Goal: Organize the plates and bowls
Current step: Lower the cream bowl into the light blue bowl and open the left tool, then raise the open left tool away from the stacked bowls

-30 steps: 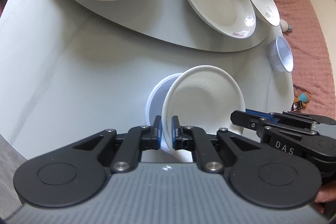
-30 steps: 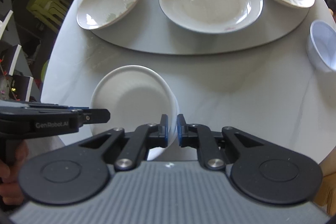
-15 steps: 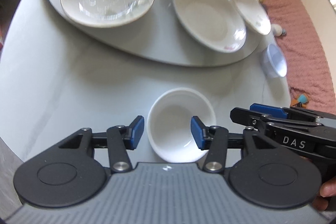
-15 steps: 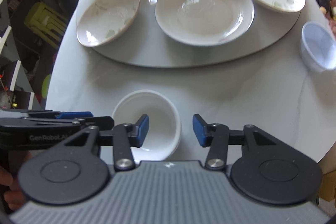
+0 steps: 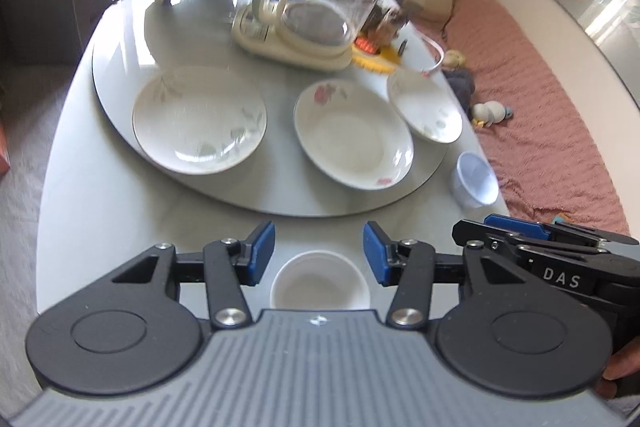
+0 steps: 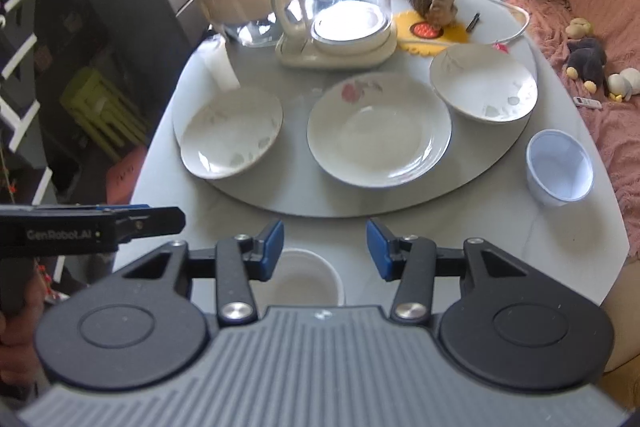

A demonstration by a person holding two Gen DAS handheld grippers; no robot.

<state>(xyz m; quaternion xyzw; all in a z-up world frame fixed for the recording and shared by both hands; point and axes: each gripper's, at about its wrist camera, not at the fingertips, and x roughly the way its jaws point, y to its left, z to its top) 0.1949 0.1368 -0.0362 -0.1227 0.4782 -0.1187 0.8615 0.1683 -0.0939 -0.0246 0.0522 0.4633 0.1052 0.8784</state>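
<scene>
Below, white bowl [image 5: 320,279] on table [image 5: 120,203], beneath both parted hand-held grippers

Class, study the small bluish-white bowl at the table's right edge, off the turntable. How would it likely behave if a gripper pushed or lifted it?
The small bluish-white bowl looks thin-walled and slightly translucent, so it is probably light and would slide easily on the smooth table. It narrows towards its base, so a push near the rim may tip it. It stands close to the table's edge, so a careless shove could send it off.
</scene>
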